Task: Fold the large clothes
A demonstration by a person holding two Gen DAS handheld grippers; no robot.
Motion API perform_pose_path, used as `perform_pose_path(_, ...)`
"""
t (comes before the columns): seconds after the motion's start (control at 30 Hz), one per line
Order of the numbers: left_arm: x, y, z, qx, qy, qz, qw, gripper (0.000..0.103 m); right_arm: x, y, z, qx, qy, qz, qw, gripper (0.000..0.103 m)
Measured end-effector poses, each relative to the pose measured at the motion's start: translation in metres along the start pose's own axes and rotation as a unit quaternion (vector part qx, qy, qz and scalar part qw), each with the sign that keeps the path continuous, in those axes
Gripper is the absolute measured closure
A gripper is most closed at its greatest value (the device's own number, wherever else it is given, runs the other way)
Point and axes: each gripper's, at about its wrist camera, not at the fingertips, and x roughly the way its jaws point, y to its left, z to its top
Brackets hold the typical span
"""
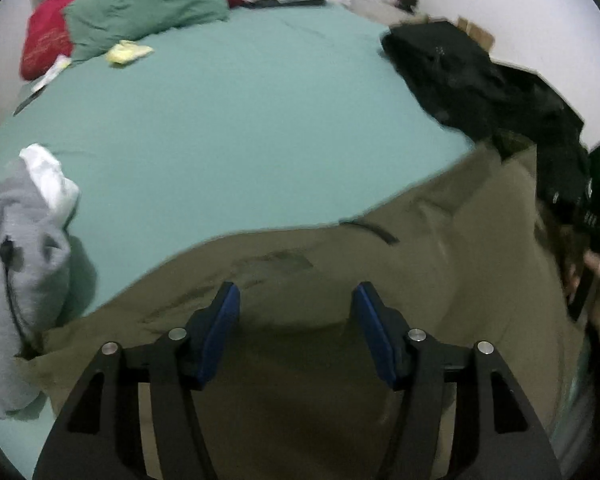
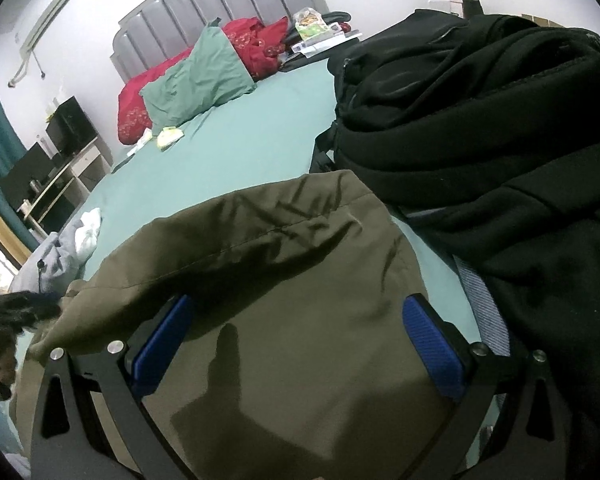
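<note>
Beside the black clothes pile (image 2: 480,112), the olive garment (image 2: 284,280) lies on the bed (image 1: 228,120); left tool (image 1: 296,320) and right tool (image 2: 300,340) hover wide open above it, gripping nothing. Risk: a close so near the pile may catch black cloth, or pinch one layer only, skewing the fold.

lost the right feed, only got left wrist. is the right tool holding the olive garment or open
Observer: Open. The right tool hangs over the olive garment, blue pads spread wide, nothing between them.
Operator: anything close on its right side
Observer: Yes, a black clothes pile beside the garment, with a grey striped strip showing under it.
Operator: whats past the pillows
Observer: A grey padded headboard behind the green pillow.
</note>
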Motion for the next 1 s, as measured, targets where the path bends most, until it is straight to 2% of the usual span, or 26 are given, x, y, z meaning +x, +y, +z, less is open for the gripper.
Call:
perform_pose_path(0.1, 0.006, -0.007, -0.003, 0.013, -0.004, 0.01, 0.9999, 0.04, 0.0, -0.001, 0.0, -0.003, 0.004, 0.007, 1.0, 0.0)
perform_pose_path(0.17, 0.007, -0.014, -0.005, 0.021, -0.01, 0.009, 0.9997, 0.062, 0.003, -0.003, -0.001, 0.0, 0.013, 0.013, 1.0, 0.0)
perform_pose_path(0.2, 0.012, -0.013, 0.0, 0.03, -0.006, 0.017, 0.9994, 0.096, 0.005, -0.004, -0.002, 0.002, 0.019, 0.014, 1.0, 0.0)
perform_pose_path(0.23, 0.013, -0.009, 0.004, 0.035, -0.002, 0.027, 0.999, 0.103, 0.006, -0.005, -0.003, 0.004, 0.021, 0.016, 1.0, 0.0)
perform_pose_path(0.27, 0.013, -0.01, 0.006, 0.039, -0.004, 0.031, 0.9987, 0.103, 0.007, -0.006, -0.003, 0.007, 0.024, 0.018, 1.0, 0.0)
perform_pose_path(0.33, 0.004, -0.007, 0.008, 0.043, -0.024, 0.051, 0.9975, 0.103, 0.008, -0.007, -0.003, 0.012, 0.025, 0.021, 0.999, 0.0)
perform_pose_path(0.5, -0.03, 0.004, 0.032, 0.001, -0.094, 0.081, 0.9922, 0.103, 0.003, -0.008, -0.003, 0.017, 0.014, 0.021, 1.0, 0.0)
perform_pose_path(0.57, -0.034, 0.006, 0.045, 0.0, -0.106, 0.094, 0.9899, 0.103, -0.001, -0.01, -0.002, 0.022, 0.005, 0.017, 1.0, 0.0)
perform_pose_path(0.63, -0.022, 0.006, 0.055, 0.007, -0.086, 0.099, 0.9914, 0.103, -0.006, -0.011, 0.001, 0.019, -0.004, 0.005, 1.0, 0.0)
perform_pose_path(0.7, 0.007, 0.008, 0.06, 0.011, -0.034, 0.109, 0.9934, 0.102, -0.01, -0.007, 0.005, 0.001, -0.011, -0.011, 1.0, 0.0)
perform_pose_path(0.77, 0.031, 0.019, 0.057, -0.003, -0.005, 0.159, 0.9873, 0.102, -0.006, -0.001, 0.006, -0.03, 0.002, -0.035, 0.999, 0.0)
perform_pose_path(0.8, 0.041, 0.027, 0.052, -0.025, 0.017, 0.155, 0.9875, 0.098, -0.001, -0.001, 0.006, -0.04, 0.01, -0.043, 0.998, 0.0)
perform_pose_path(0.87, 0.037, 0.033, 0.043, -0.051, 0.015, 0.14, 0.9887, 0.087, 0.023, -0.005, -0.002, -0.045, 0.058, -0.05, 0.996, 0.0)
perform_pose_path(0.9, 0.025, 0.035, 0.035, -0.055, 0.001, 0.137, 0.989, 0.073, 0.031, -0.009, -0.006, -0.037, 0.074, -0.051, 0.995, 0.0)
perform_pose_path(0.93, 0.013, 0.037, 0.028, -0.059, -0.01, 0.14, 0.9883, 0.053, 0.034, -0.012, -0.008, -0.027, 0.079, -0.052, 0.995, 0.0)
perform_pose_path(1.0, -0.022, 0.047, 0.006, -0.086, -0.043, 0.138, 0.9857, 0.041, 0.023, -0.014, -0.004, -0.022, 0.059, -0.062, 0.996, 0.0)
